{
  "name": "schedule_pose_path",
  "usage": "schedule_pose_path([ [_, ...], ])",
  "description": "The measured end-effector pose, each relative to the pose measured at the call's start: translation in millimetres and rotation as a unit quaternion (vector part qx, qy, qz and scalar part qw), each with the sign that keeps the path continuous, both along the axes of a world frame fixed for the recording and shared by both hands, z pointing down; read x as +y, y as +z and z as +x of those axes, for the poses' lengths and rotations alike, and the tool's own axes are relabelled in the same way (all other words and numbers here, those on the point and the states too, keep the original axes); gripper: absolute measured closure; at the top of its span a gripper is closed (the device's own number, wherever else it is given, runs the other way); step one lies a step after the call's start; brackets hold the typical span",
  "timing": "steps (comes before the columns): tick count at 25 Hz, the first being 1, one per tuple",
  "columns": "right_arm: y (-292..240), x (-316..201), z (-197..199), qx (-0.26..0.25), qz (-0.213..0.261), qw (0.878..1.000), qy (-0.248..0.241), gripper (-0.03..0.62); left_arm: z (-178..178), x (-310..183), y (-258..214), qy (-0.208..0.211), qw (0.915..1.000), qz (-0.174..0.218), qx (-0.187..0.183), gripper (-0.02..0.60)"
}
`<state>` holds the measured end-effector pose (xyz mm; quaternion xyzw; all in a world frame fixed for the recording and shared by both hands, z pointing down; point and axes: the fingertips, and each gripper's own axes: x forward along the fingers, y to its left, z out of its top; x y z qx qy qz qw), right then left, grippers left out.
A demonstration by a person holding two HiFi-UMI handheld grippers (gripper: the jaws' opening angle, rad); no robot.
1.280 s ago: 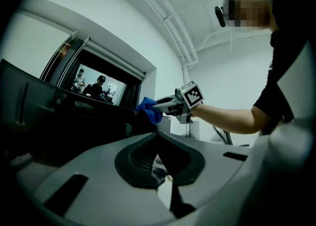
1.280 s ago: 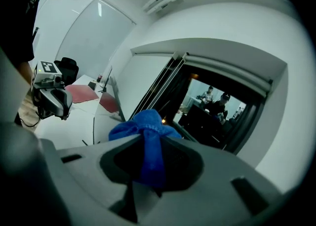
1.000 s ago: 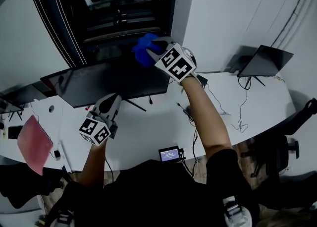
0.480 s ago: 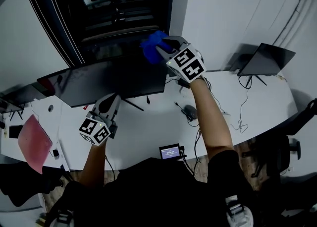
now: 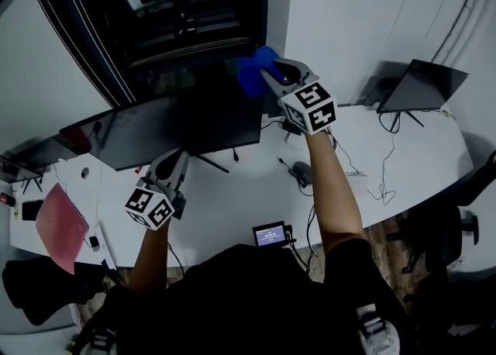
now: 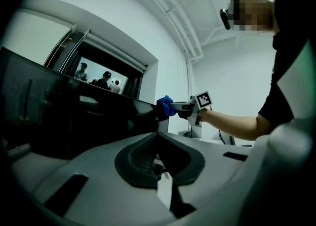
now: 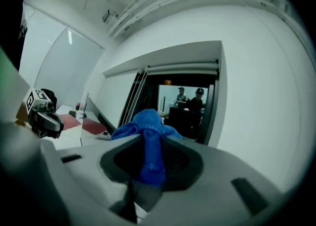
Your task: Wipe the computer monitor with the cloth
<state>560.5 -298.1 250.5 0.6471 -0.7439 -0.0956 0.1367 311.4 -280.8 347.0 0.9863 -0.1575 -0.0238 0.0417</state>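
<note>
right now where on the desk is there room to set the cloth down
Bare desk between the monitor and the small display, and the right end past the cables. Crowded at the left end around the red mat.

No text, label or number can be read anywhere.

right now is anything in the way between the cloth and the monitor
Nothing visible does. The right gripper holds the cloth right at the top right corner of the monitor, with no object between them.
</note>
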Motion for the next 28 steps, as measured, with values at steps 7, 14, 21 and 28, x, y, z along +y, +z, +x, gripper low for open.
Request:
schedule_pose_path([
  [7,20.4,8.0,19.5,-0.149,0.039,0.988,0.005,0.497,0.0,1.1,6.4,0.001,1.0000,-0.008,-0.002,0.588],
  [14,73.8,8.4,20.8,-0.264,0.031,0.964,-0.009,0.500,-6.3,0.4,13.9,-0.004,0.9998,-0.017,-0.009,0.588],
  [21,108.7,6.0,20.4,-0.268,0.010,0.963,-0.004,0.502,-14.9,-1.6,29.8,-0.012,0.9993,-0.029,-0.021,0.588],
  [28,148.0,7.3,20.3,-0.280,-0.009,0.960,0.008,0.502,-26.4,-5.6,41.0,-0.032,0.9985,-0.038,-0.021,0.588],
])
